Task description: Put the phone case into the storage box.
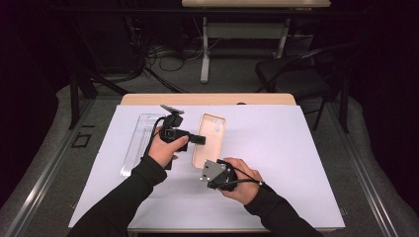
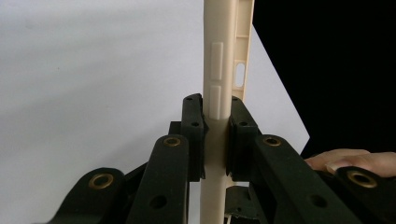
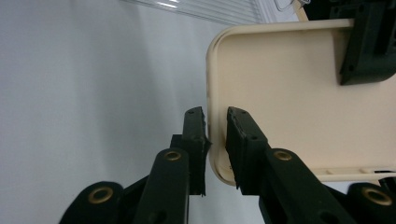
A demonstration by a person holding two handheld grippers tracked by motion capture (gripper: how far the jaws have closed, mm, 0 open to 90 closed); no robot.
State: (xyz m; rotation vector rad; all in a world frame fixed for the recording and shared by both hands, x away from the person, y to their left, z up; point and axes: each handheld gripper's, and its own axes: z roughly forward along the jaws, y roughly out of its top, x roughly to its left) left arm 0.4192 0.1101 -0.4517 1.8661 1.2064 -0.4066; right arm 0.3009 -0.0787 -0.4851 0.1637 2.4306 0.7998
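- Table surface (image 1: 306,163): white sheet over a light wooden top, carrying all items.
- Clear ribbed plastic tray (image 1: 136,143): lies on the sheet at the person's left, beside the case.
- Beige rounded-corner plastic phone case (image 1: 210,138): mid-table, inner face up, between both grippers.
- Left gripper (image 2: 216,140): clamped tight on the case's side wall, both pads pressing the edge below the button cut-outs.
- Right gripper (image 3: 215,140): jaws straddle the case's rim near a rounded corner; a narrow gap shows at the pads, so no firm grip is evident.
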